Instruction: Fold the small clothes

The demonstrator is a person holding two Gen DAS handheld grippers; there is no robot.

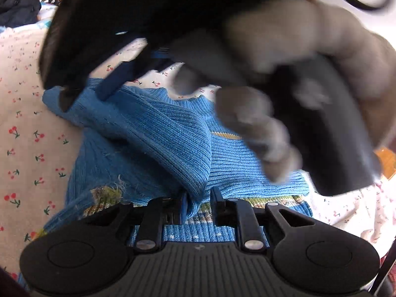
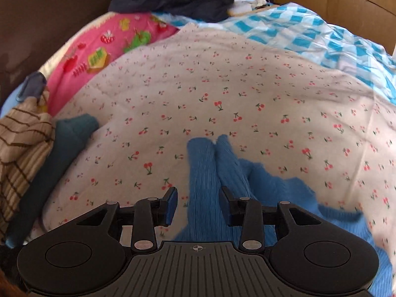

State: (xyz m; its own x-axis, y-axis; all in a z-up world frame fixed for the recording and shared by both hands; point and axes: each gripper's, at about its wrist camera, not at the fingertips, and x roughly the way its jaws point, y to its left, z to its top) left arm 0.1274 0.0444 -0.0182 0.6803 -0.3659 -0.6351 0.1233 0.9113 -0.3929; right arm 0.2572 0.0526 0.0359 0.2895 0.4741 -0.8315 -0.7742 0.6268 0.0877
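No bins or baskets here, just a blue knit sweater point(image 1: 158, 133) lying on the cherry-print bedsheet point(image 1: 29, 148). The left gripper point(image 1: 198, 205) has its fingers pinched on a fold of the sweater's sleeve. The right gripper point(image 2: 199, 205) hangs tilted down over the sleeve with fingers apart, nothing clamped. A gloved hand point(image 1: 284, 113) on it shows up blurry.

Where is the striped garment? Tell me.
In the right wrist view the striped garment lies bunched at the far left edge of the bed, against a dark teal garment, below the pink blanket.
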